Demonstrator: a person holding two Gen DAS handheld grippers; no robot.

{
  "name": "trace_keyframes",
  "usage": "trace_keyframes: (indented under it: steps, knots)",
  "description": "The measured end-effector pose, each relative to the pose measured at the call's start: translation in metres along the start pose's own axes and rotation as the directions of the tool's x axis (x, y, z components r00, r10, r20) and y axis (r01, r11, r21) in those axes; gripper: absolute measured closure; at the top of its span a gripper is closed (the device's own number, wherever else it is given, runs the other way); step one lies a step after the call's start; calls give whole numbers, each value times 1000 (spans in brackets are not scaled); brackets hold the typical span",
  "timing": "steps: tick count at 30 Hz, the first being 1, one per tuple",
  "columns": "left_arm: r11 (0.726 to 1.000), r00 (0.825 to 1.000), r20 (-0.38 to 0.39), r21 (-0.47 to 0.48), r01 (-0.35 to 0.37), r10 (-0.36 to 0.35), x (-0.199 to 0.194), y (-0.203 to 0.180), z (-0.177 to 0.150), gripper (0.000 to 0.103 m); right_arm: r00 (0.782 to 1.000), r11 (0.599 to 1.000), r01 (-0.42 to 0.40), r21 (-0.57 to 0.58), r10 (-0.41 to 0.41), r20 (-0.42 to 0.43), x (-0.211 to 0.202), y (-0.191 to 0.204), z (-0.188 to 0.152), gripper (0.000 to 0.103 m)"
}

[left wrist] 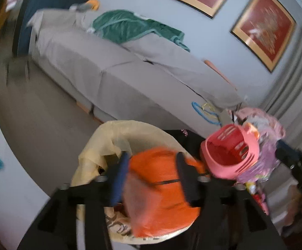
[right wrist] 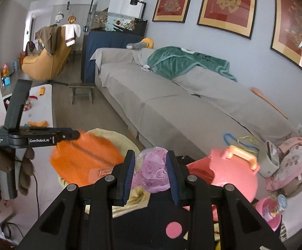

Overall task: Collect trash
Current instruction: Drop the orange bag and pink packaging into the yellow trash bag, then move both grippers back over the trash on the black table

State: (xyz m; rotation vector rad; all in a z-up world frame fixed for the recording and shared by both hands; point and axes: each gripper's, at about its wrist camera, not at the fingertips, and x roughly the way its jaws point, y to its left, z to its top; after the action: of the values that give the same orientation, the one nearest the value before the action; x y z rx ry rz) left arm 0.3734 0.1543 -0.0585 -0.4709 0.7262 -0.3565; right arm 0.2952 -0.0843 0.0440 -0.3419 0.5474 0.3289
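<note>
My left gripper (left wrist: 152, 162) is open over the bin lined with a pale yellow bag (left wrist: 100, 143). A blurred orange plastic bag (left wrist: 161, 189) lies between and below its fingers, over the bin mouth. In the right wrist view the left gripper (right wrist: 79, 134) sits at the orange bag's (right wrist: 84, 162) upper edge, above the yellow-lined bin (right wrist: 117, 137). My right gripper (right wrist: 151, 171) is shut on a crumpled clear purple-pink wrapper (right wrist: 154, 173), held just right of the bin.
A pink basket with a handle (right wrist: 234, 173) (left wrist: 230, 154) stands right of the bin. A grey sofa (right wrist: 171, 108) with a green blanket (right wrist: 184, 62) runs behind. A white table (right wrist: 44, 104) is at the left, and a small wooden stool (right wrist: 82, 91) stands further back.
</note>
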Motion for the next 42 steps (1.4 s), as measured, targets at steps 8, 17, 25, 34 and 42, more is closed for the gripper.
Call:
trace_keyframes:
  steps: [8,17,25,34,42]
  knots:
    - [992,994,83,-116,-58,68,-27,49,5,50,994,993,-108,41,109,-17,58,24,20,74]
    - [988,989,103,-128,-91,104,-46,78,-18,50,906,964,-251,85,265,-331,193,84,-17,74]
    - [984,990,98,-159,-81,98,-47,95,-28,50,743,951,-275,139,302,-597,260,99,-59,74]
    - [984,989,102,-156,-88,104,-54,93,-30,50,780,945,-259,199,326,-534,238,86,-52,64]
    - [992,989,114,-93,-85,95,-64,54,-34,50,888,937,-276,213,333,-316,144,51,-34,63]
